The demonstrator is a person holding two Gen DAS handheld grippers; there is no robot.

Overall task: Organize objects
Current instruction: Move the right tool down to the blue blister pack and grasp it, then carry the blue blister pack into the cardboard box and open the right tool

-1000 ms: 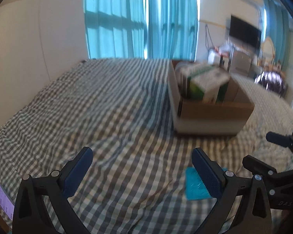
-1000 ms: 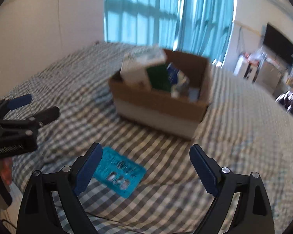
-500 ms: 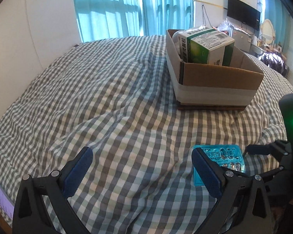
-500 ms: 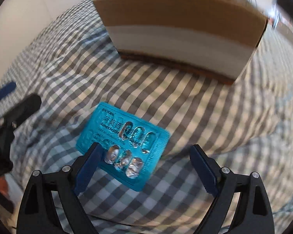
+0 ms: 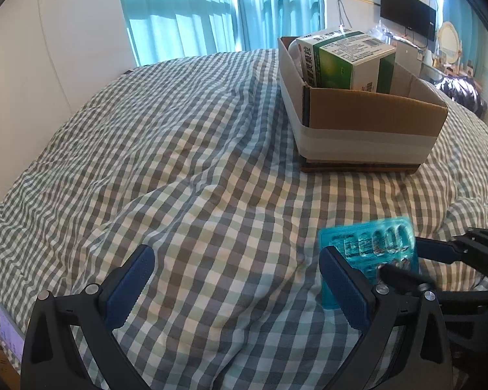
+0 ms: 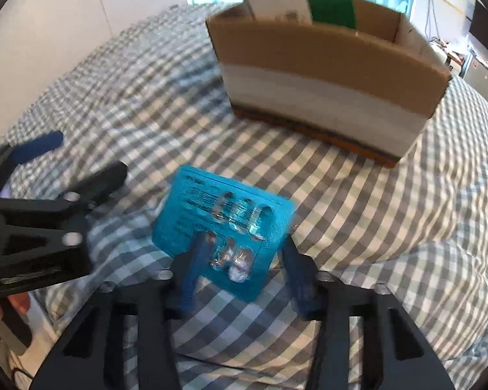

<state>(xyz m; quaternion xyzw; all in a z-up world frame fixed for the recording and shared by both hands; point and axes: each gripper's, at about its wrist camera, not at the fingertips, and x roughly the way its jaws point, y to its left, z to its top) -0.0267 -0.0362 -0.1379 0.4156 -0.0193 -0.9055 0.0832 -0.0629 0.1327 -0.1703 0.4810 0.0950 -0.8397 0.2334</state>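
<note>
You are at the pick-up step: the right gripper [image 6: 240, 263] has just been closing its fingers around the blue pill sheet [image 6: 224, 224], which lies on the bed [image 6: 358, 214] near the cardboard box [image 6: 325, 91]. The fingers stand at its two sides; whether they already press it I cannot tell. Next, finish the pinch and carry it into the box. Your left gripper [image 5: 234, 286] has its fingers spread, holding nothing.

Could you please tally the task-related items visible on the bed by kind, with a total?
Blue blister pack, between the right gripper's closing fingers: 1
Cardboard box: 1
Green-and-white carton standing in the box: 1
White bottle behind the carton, mostly hidden: 1
Total: 4 (more may be hidden inside the box)
</note>
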